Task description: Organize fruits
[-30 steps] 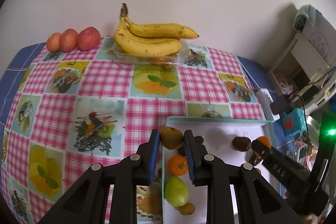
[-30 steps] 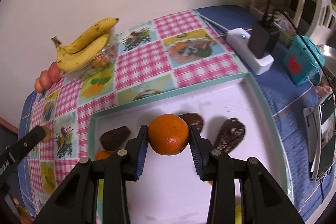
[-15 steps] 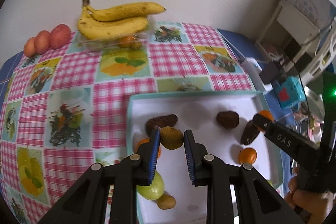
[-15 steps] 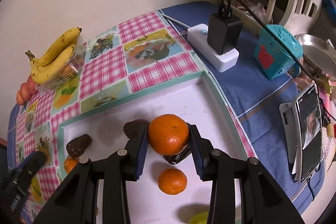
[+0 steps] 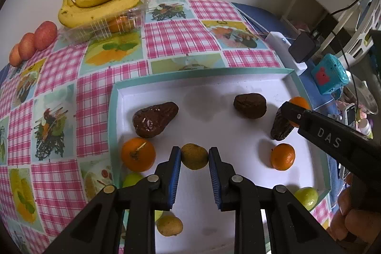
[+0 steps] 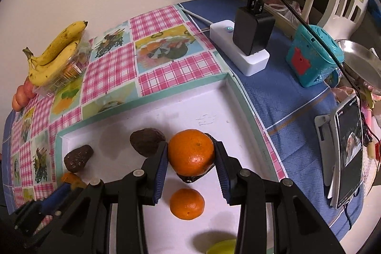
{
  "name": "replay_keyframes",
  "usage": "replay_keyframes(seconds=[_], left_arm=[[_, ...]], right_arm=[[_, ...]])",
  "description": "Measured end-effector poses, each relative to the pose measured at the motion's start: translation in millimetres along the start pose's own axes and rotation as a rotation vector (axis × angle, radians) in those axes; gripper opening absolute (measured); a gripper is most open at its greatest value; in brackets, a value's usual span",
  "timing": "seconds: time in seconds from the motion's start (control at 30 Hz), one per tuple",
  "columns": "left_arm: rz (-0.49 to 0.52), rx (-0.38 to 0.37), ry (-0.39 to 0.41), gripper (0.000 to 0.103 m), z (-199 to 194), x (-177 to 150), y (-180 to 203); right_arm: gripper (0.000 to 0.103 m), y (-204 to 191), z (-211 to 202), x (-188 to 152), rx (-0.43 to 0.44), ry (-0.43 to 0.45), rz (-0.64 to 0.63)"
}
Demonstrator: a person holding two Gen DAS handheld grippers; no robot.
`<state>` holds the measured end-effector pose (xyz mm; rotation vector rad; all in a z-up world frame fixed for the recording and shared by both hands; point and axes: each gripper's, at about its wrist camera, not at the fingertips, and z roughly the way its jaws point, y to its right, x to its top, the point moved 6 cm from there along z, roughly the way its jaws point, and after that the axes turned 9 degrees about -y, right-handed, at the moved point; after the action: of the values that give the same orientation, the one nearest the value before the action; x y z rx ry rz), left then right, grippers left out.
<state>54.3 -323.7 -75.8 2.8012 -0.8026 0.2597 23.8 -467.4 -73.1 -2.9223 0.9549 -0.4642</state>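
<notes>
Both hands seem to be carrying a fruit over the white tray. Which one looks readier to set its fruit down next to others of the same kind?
Probably the right. Its gripper holds an orange directly above a loose orange on the tray. The left gripper holds a brownish-yellow fruit, and its match lies behind the jaws.

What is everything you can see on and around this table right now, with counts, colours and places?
tray: one, white with teal rim, on the checked cloth
bananas: one bunch, yellow, on a clear box by the wall
apples: three, red, left of the bananas
avocados: three, dark brown, in the tray
loose oranges: two, orange, in the tray
green fruits: at least two, near the tray's front edge
russet fruit: one, yellow-brown, tray front
power strip: one, white, black charger plugged in, right of the tray
teal box: one, on the blue cloth
phone: one, on a stand, far right
left hand-held gripper: shut on a yellow-brown fruit
right hand-held gripper: shut on an orange
</notes>
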Motion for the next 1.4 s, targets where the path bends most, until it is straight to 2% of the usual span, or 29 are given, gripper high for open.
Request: replay_keyframes(seconds=[0.47, 0.77, 0.97, 1.03, 1.1, 1.17, 1.27, 1.3, 1.4], left_arm=[[-0.019, 0.005, -0.048, 0.026, 23, -4, -11], [-0.017, -0.047, -0.064, 0.028, 14, -11, -10], [-0.018, -0.081, -0.054, 0.033, -2, -18, -13], [-0.029, -0.084, -0.045, 0.038, -9, -22, -19], [-0.042, -0.079, -0.031, 0.042, -16, -24, -25], [-0.054, -0.063, -0.011, 0.05, -24, -25, -31], [-0.088, -0.013, 0.027, 0.064, -36, -27, -50], [-0.099, -0.002, 0.033, 0.074, -37, -27, -55], [-0.153, 0.048, 0.071, 0.092, -46, -30, -80]], right_arm=[[0.04, -15, 9, -8, -0.012, -0.041, -0.057], [0.04, -16, 9, -9, -0.014, -0.047, -0.048], [0.042, -14, 1, -12, 0.005, -0.037, -0.014], [0.048, -15, -4, -14, -0.011, -0.025, -0.016], [0.048, -16, -9, -18, -0.021, -0.016, -0.016], [0.048, -16, -14, -22, -0.023, -0.006, -0.008], [0.048, -17, -19, -30, -0.034, 0.004, 0.002], [0.048, -18, -21, -32, -0.036, 0.006, 0.0], [0.049, -26, -23, -42, -0.047, 0.008, -0.009]])
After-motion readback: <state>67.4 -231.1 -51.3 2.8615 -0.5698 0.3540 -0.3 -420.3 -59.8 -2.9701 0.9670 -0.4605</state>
